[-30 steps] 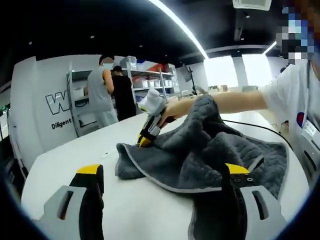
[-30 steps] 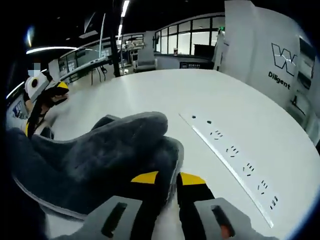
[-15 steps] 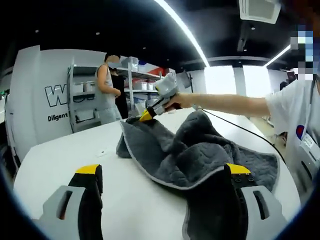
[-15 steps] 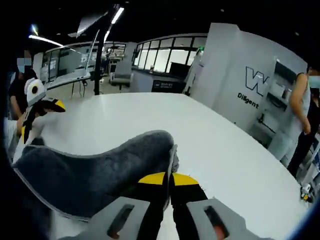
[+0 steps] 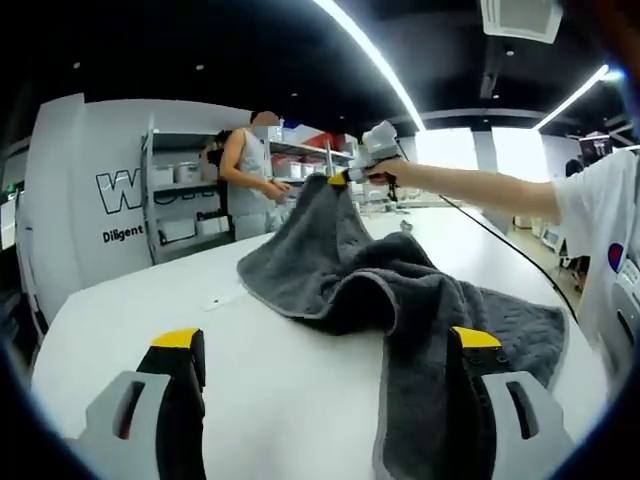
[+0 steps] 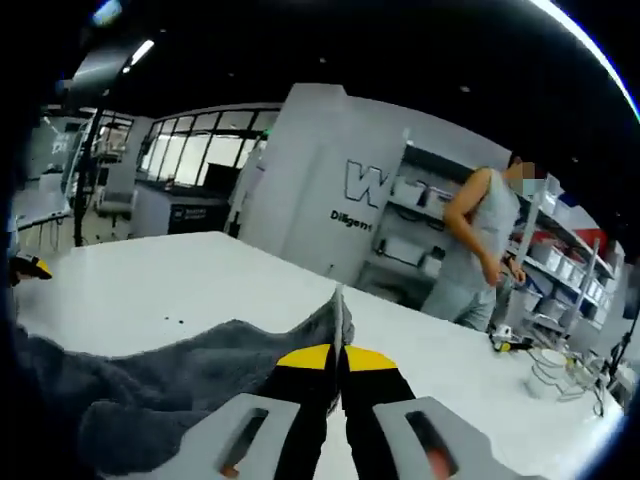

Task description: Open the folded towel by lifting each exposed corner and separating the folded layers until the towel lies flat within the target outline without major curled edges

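Towel [image 5: 400, 300] drapes in a long ridge from the raised corner down to the white table [image 5: 130, 300]. The left gripper [image 5: 325, 350] has jaws spread wide and pinches nothing, though the cloth's near end sags over its right jaw. Ahead and above it, the right gripper [image 6: 337, 357] has its jaws pressed together on the corner hem and is held high. That gripper has the fold; the left is nearer the loose end. Bare tabletop lies open to the left for spreading; no outline is visible.

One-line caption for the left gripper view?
Right gripper lifts a grey towel corner above the white table.
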`<control>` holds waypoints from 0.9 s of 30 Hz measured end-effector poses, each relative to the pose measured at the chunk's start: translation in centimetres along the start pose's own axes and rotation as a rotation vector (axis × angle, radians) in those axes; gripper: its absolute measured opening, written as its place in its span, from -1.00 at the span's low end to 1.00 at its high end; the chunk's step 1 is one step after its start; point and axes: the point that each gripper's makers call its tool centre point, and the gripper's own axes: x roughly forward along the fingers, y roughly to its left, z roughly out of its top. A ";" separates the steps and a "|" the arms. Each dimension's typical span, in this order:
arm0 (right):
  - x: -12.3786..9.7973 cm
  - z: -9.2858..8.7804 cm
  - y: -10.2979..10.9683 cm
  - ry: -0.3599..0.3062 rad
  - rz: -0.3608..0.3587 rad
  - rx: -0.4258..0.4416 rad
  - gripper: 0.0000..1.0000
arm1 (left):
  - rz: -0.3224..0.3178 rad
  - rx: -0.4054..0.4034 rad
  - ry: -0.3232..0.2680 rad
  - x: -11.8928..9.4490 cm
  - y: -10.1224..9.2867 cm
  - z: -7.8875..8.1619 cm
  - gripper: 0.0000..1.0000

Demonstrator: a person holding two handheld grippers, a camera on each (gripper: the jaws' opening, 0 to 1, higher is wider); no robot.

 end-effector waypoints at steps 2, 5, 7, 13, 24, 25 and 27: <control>-0.7 -2.1 -3.2 0.021 -0.079 0.052 -1.00 | 0.005 0.002 0.002 0.0 0.2 -0.1 0.98; -2.2 -5.2 -7.3 0.045 -0.188 0.139 -1.00 | 0.008 0.003 0.004 -0.1 0.4 -0.1 0.98; -3.8 -8.7 -10.7 0.100 -0.279 0.208 -1.00 | 0.009 0.001 0.005 -0.1 0.5 -0.2 0.98; -9.6 -18.0 -16.7 0.235 -0.436 0.306 -1.00 | 0.007 0.000 0.011 -0.1 0.6 -0.4 0.98; -17.0 -25.5 -19.8 0.215 -0.489 0.497 -0.80 | 0.000 -0.002 0.037 0.3 0.4 -1.1 0.98; -16.7 -25.4 -20.4 0.202 -0.471 0.471 -0.66 | -0.002 -0.002 0.039 0.3 0.4 -1.2 0.97; -18.0 -24.9 -20.8 0.173 -0.472 0.405 -0.41 | -0.004 0.000 0.043 0.3 0.3 -1.3 0.97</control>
